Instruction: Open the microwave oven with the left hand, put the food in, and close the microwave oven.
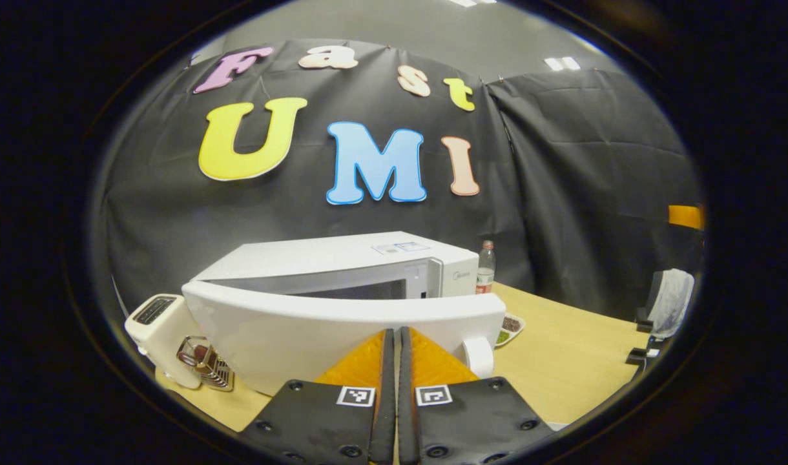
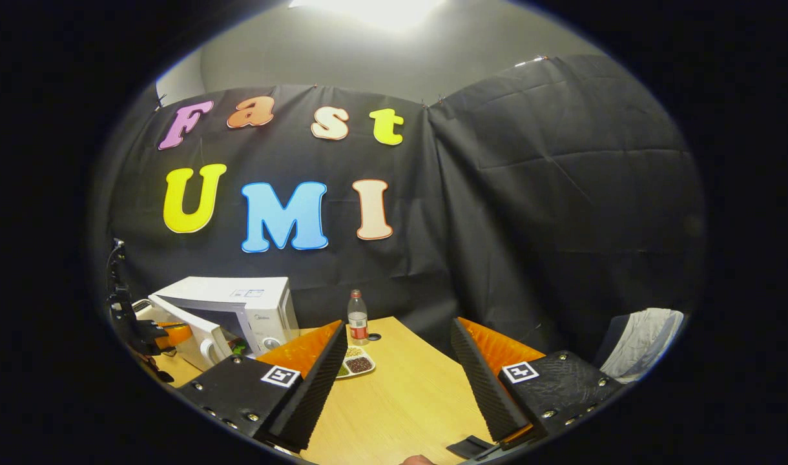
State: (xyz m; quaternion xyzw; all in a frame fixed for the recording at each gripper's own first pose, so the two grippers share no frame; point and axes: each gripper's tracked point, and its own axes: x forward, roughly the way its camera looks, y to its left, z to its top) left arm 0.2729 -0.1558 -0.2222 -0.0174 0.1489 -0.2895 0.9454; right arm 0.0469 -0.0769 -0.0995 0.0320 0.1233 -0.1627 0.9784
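White plastic of the microwave door [image 1: 342, 332] stands right in front of the left gripper [image 1: 394, 345], whose two fingers lie pressed together with barely a slit between them, their tips up against the door's near face; whether they pinch any part of it cannot be told. That gripper points level and straight at the door, which hangs swung out from the microwave oven [image 1: 342, 265] with a gap open along its top. A round white knob [image 1: 478, 355] sits just right of the fingertips.

Farther out in the left gripper view, a white toaster [image 1: 158, 329] stands at the tabletop's left edge with a shiny metal object [image 1: 203, 361] beside it, a plastic bottle [image 1: 486, 268] stands by the oven's right rear corner, and a divided food tray [image 1: 511, 326] lies on the wooden tabletop [image 1: 575, 361] just right of the door.

The right gripper [image 2: 397, 381] is held spread wide and grasps nothing, hovering above the tabletop's right part, aimed at the back wall. Its view gives the wider picture: the oven at the far left with its door ajar, the tray [image 2: 354, 365] in front of the bottle [image 2: 357, 318], and the other gripper [image 2: 150, 332] at the door.
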